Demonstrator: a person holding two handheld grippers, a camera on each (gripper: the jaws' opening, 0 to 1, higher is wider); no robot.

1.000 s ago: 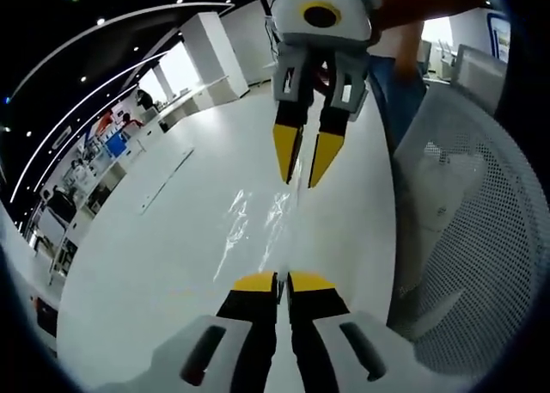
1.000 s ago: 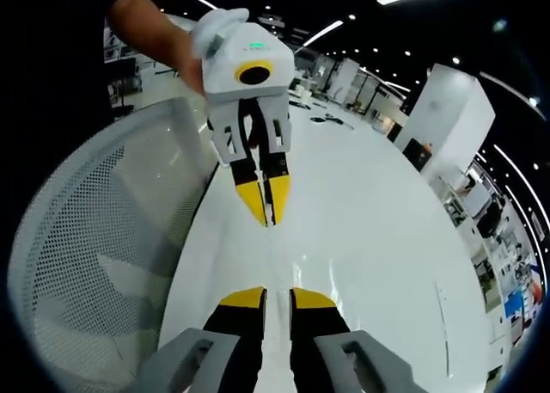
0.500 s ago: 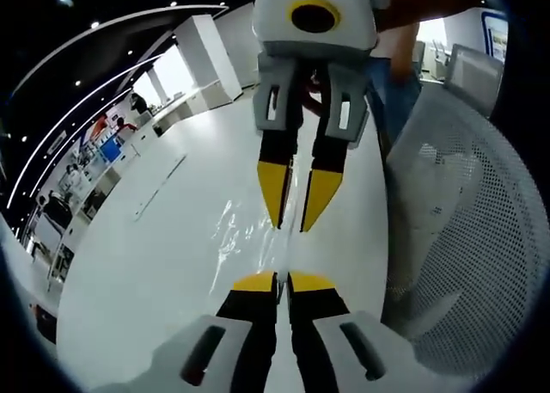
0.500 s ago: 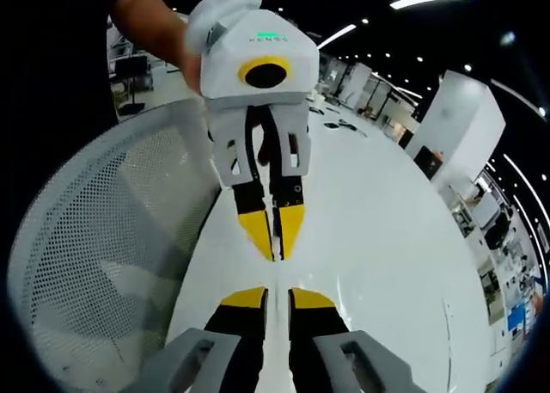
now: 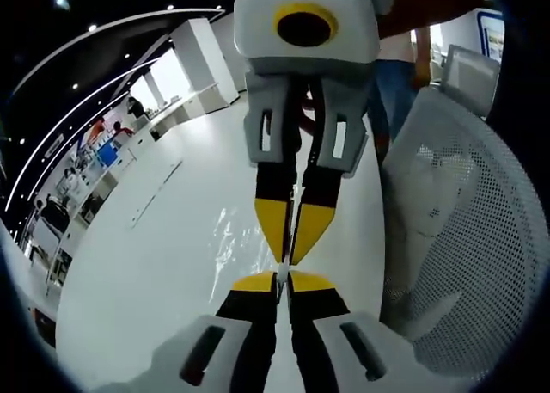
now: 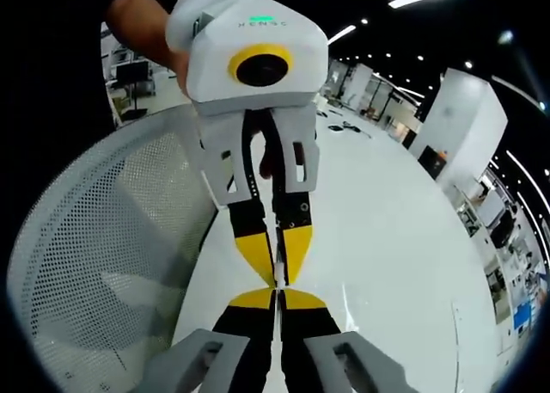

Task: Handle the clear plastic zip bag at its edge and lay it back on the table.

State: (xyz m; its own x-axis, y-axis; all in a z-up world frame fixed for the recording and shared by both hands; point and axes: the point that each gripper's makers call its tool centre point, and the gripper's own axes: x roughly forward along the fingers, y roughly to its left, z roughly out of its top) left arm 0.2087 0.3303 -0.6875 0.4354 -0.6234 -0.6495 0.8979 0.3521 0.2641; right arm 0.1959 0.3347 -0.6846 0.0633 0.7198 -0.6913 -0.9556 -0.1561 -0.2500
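Left gripper view: left tool (image 5: 283, 280), jaws closed on the near edge of the clear zip bag (image 5: 241, 235) lying on the white desk (image 5: 146, 264); right tool (image 5: 294, 248) tip to tip with it, jaws pinched together; mesh chair (image 5: 464, 230) at the desk's right edge; open desk to the left.
Right gripper view: right tool (image 6: 277, 299), jaws closed; left tool (image 6: 277, 273) opposite, tips meeting; bag film too faint to trace; bare desk (image 6: 387, 238) to the right.

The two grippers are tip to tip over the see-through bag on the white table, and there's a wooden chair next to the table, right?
Almost. The chair is not wooden: it is white mesh, as the right gripper view shows. The rest holds: the left gripper and right gripper meet tip to tip over the clear bag on the white table.
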